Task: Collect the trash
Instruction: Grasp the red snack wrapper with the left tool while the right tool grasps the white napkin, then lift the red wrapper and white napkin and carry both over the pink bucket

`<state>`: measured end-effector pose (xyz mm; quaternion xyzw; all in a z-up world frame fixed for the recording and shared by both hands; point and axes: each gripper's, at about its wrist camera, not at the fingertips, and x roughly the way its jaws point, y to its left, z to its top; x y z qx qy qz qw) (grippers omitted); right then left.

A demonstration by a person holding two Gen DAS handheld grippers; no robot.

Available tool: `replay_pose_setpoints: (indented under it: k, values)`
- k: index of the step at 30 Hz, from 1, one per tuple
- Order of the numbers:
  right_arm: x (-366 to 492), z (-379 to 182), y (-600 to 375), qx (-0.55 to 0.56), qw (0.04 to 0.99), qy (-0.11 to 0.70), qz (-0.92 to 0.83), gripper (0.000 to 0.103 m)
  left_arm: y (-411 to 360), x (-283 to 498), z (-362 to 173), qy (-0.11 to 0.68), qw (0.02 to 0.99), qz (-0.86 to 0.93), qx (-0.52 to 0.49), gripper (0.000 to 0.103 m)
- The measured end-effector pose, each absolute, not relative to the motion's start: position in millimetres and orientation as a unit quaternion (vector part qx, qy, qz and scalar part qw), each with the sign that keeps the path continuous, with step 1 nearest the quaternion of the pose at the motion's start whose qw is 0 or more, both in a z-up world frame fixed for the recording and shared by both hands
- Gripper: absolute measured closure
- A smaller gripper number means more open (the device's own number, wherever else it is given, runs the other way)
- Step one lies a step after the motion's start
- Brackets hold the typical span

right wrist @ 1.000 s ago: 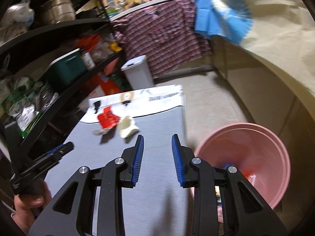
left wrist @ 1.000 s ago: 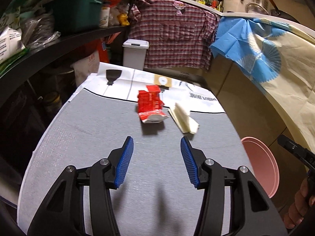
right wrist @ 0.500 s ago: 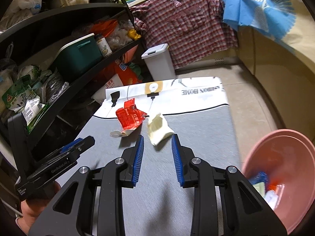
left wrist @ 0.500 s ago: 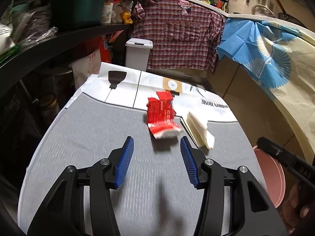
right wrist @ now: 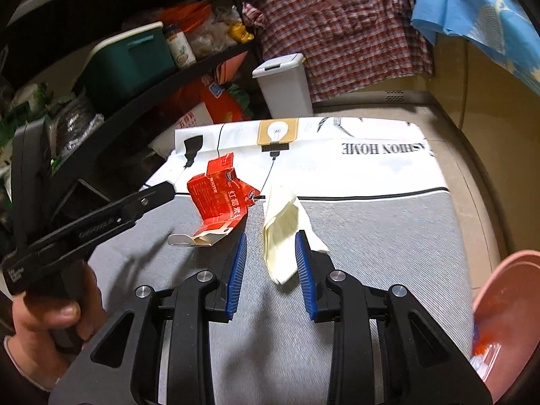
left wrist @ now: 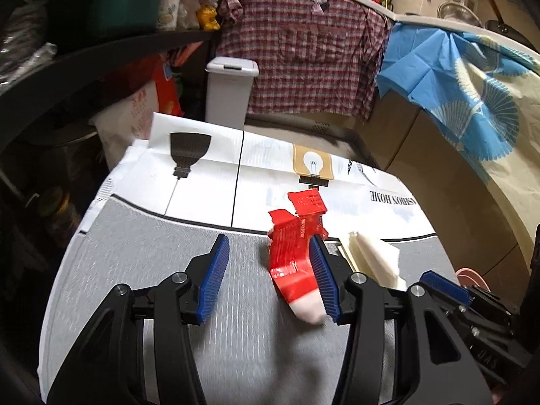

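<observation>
On the grey surface (left wrist: 141,270), the left gripper (left wrist: 268,271) has its jaws open around the red carton (left wrist: 293,256), the right gripper (right wrist: 268,265) its jaws open around the cream tissue (right wrist: 281,236), neither pressed.

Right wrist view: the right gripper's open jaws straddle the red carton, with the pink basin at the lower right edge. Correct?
Not quite. In the right wrist view the right gripper straddles the cream tissue; the red carton lies to its left. The pink basin is at the lower right edge.

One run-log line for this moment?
left gripper: open, at red carton | right gripper: open, around cream paper | pink basin: holds trash
</observation>
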<state>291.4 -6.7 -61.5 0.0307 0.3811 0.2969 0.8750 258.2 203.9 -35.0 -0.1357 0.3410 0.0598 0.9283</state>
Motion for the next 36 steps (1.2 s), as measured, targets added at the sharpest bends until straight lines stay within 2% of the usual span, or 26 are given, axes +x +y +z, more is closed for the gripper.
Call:
replay_pose_setpoints:
  k: [11, 13, 17, 23, 36]
  values:
    - [302.7, -83.6, 8.6, 0.001, 0.867, 0.406, 0.289, 0.073, 204.3, 297.3, -54.5, 0.365, 0.919, 0.025, -0.146, 0.054]
    - [303.4, -86.5, 10.2, -0.003, 0.865, 0.412, 0.286, 0.08, 200.7, 300.5, -56.0, 0.368, 0.918, 0.018, -0.146, 0.062]
    - [303.7, -87.7, 11.7, -0.007, 0.866, 0.412, 0.283, 0.095, 196.7, 298.0, -55.7, 0.377, 0.914, 0.019, -0.147, 0.085]
    - [300.7, -82.0, 4.3, 0.001, 0.868, 0.41, 0.279, 0.099, 193.6, 275.3, -45.1, 0.375, 0.915, 0.022, -0.15, 0.098]
    - [261.2, -46.6, -17.7, 0.002, 0.875, 0.398, 0.277, 0.099, 183.9, 202.8, -18.0, 0.371, 0.912, 0.061, -0.163, 0.099]
